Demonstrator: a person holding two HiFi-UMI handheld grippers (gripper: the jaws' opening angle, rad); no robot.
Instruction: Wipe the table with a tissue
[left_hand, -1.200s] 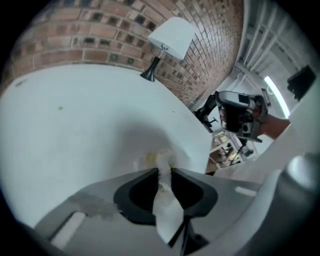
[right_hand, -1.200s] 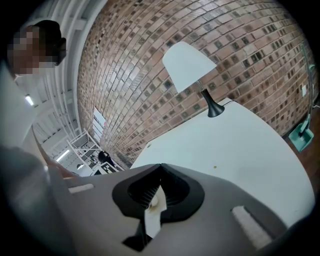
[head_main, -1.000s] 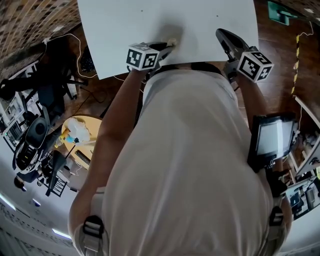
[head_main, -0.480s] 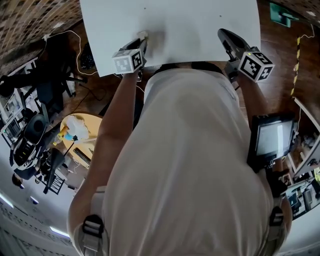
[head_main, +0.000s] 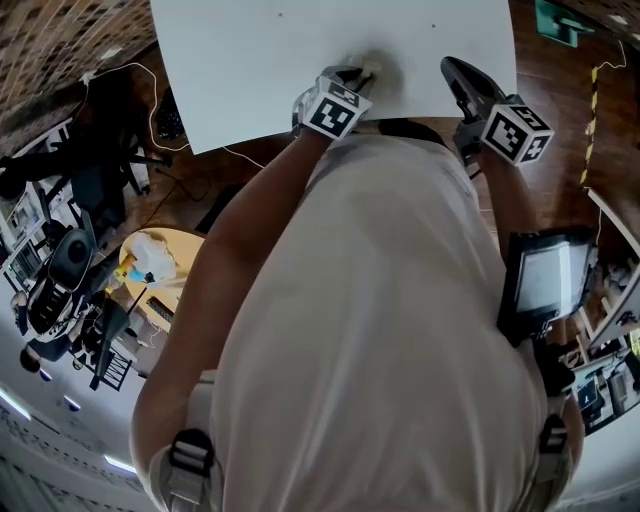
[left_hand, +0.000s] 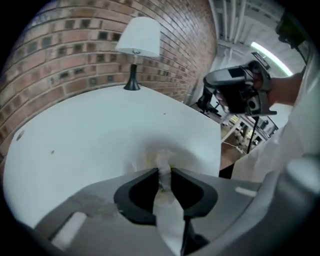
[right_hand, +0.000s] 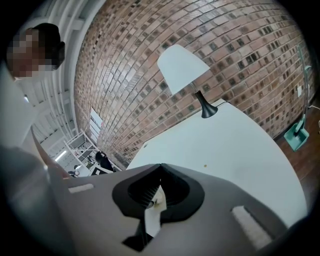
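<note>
**On the white table (head_main: 250, 70), a pinched tissue**

We hold the tissue (left_hand: 161, 159) tight in our left gripper (left_hand: 164, 172), its jaws almost together. The tissue sits on the table near our edge. Our right gripper (right_hand: 161, 169) is closed, with nothing in it.

The person wears a pale cream short-sleeved shirt (head_main: 380, 320), crossed at the shoulders by grey webbing straps (head_main: 188, 455) with dark plastic buckles. The left gripper (head_main: 365, 72) and the right gripper (head_main: 452, 70) share one build: a smooth grey moulded body, black jaws ribbed on their inner faces, and a white cube (head_main: 333, 110) printed with black square markers
</note>
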